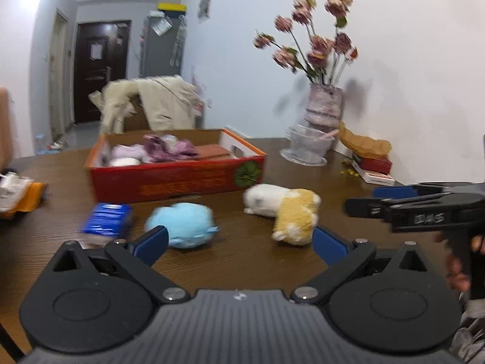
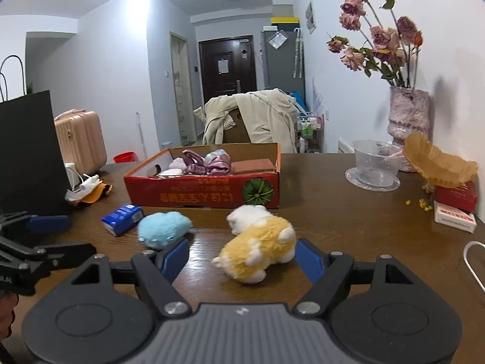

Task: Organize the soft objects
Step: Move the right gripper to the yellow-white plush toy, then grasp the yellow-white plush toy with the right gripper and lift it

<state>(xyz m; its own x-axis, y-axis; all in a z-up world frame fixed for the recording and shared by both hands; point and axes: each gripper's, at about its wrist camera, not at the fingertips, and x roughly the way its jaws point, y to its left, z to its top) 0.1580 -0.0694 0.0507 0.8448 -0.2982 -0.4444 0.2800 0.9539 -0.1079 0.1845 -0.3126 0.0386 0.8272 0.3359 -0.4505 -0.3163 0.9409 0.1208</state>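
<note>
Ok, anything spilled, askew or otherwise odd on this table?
Small yellow bits lie scattered on the table beside the red box at the right. The yellow plush lies on its side.

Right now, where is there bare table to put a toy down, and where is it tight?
Free: the wood between the red box and the clear bowl, and the strip nearest the grippers. Crowded: in front of the box, where the blue packet, blue plush and yellow-white plush lie close together.
</note>
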